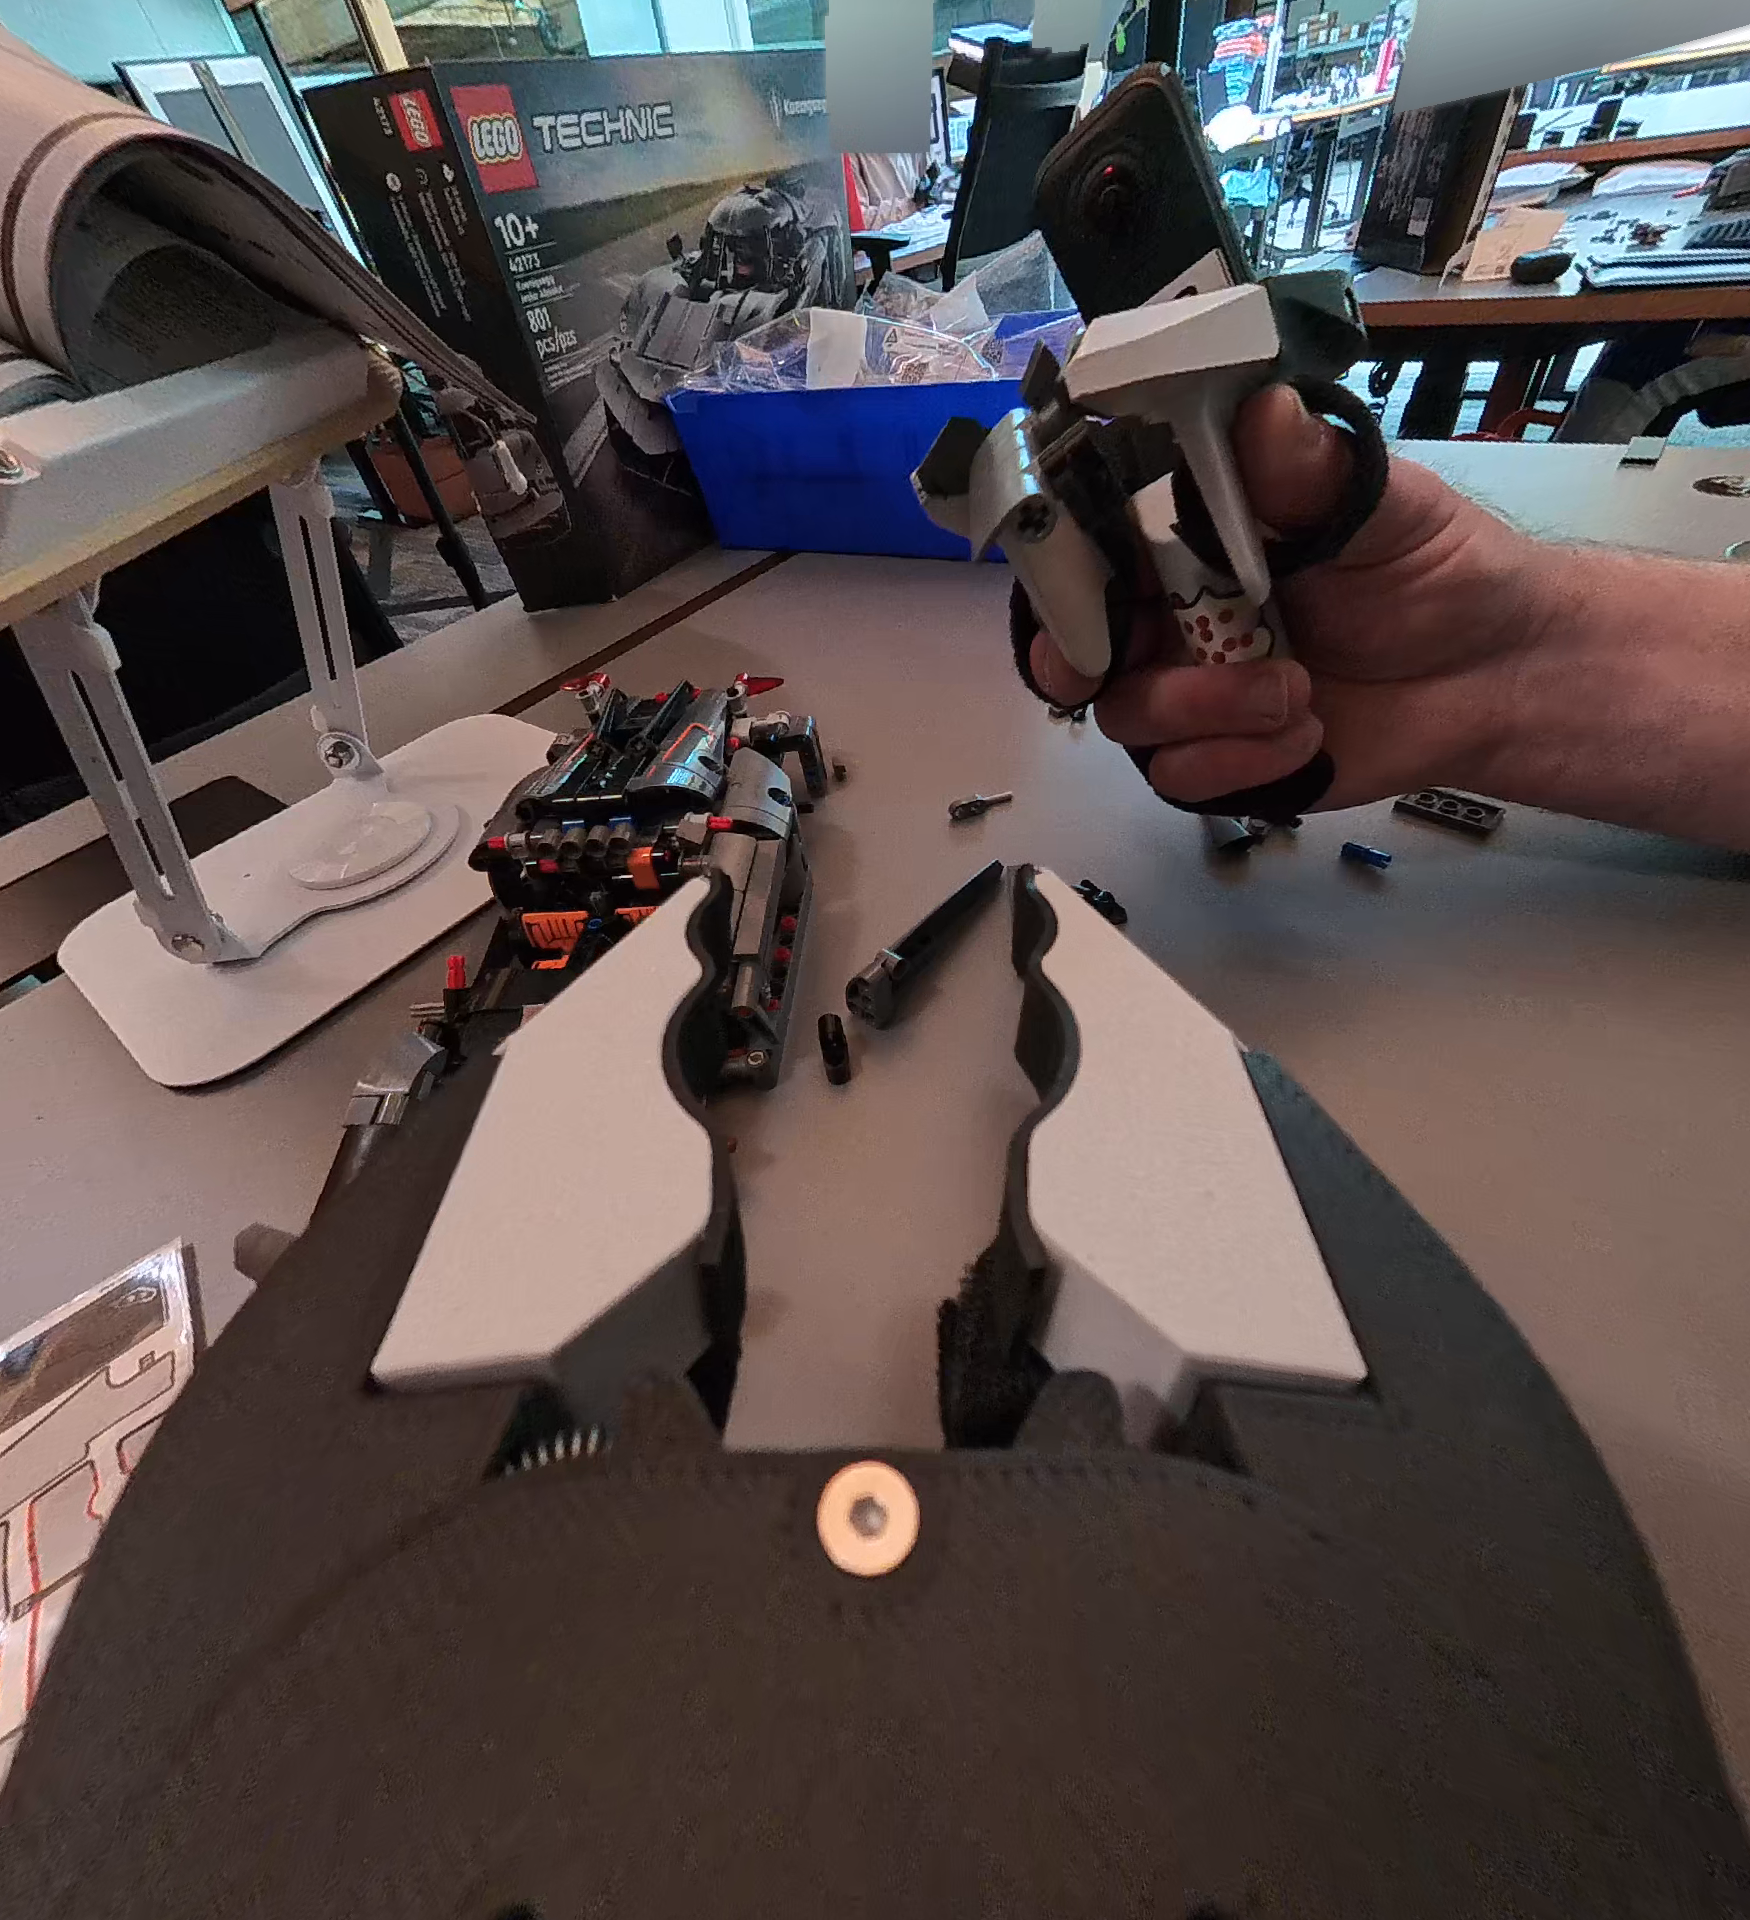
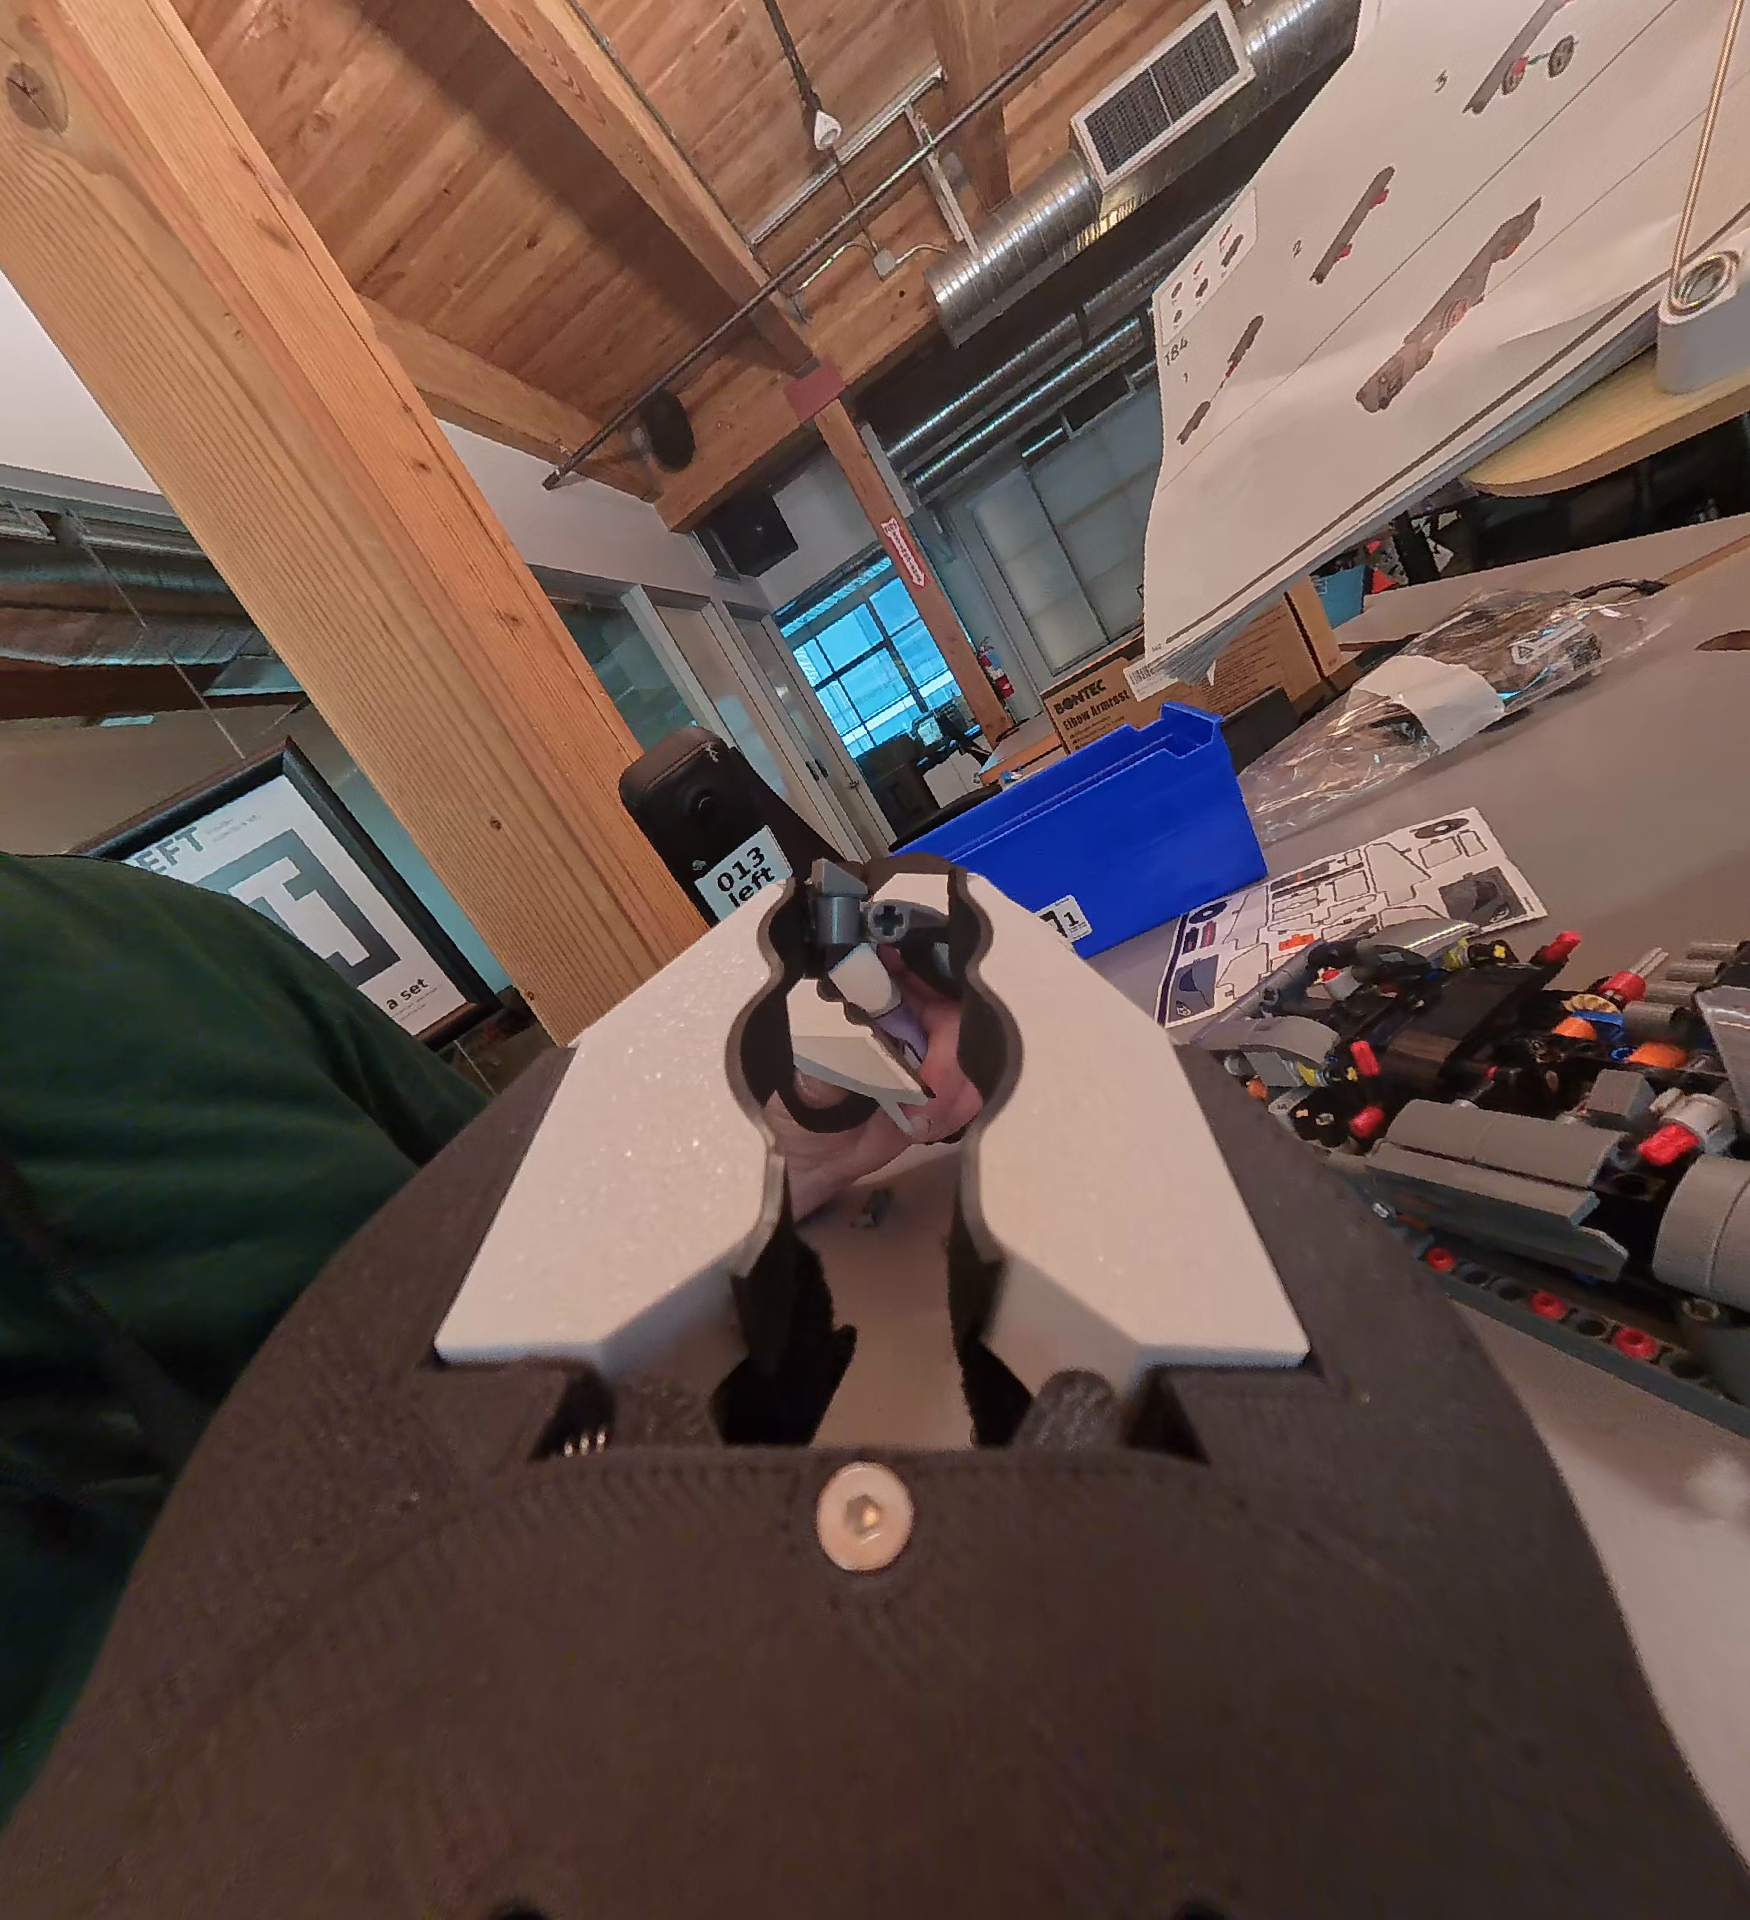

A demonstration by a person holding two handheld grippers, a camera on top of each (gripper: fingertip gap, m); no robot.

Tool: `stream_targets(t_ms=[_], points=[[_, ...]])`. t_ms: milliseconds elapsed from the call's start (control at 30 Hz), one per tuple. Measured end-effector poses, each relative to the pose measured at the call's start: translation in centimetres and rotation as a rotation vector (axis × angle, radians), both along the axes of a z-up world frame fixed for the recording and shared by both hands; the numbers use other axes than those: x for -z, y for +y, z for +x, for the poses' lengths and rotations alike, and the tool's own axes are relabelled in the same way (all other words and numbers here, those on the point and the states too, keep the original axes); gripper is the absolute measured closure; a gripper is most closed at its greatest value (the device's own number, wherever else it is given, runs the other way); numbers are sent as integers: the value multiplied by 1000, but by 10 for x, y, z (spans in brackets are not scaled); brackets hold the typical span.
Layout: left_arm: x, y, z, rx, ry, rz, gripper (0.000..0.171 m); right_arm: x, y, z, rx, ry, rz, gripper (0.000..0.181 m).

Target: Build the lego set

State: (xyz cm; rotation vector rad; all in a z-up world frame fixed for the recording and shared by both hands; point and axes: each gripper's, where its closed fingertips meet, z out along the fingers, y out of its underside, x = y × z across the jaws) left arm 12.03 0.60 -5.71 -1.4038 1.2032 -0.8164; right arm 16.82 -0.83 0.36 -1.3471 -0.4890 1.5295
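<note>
Left wrist view: your left gripper hangs low over the grey worktop, jaws spread wide with nothing between them. Past the fingertips lies a black axle-like piece, with a small black connector just beside its near end. The half-built lego model, dark grey and black with red and orange accents, lies on the worktop left of the gap, partly hidden behind the left finger. Loose bits are scattered to the right: a grey pin, a blue pin, a dark flat plate. Your right hand holds the right gripper raised above the worktop; a small grey lego piece sits at its tips. Behind stand the set box, a blue bin with clear bags, and a white stand carrying the instruction booklet. A sticker sheet lies bottom left.

Right wrist view: the right gripper points up and away, jaws clamped on the small grey lego piece at the very tips. The left gripper and the hand holding it show through the gap beyond. The lego model lies on the worktop at right, a sticker sheet and the blue bin behind it. The instruction booklet hangs overhead at upper right.
</note>
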Motion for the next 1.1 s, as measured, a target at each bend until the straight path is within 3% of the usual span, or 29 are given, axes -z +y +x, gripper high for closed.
stream_targets(t_ms=[1100], points=[[5,0,2,-1,23,-1,118,-1,-1,1,-6,0,9,156]])
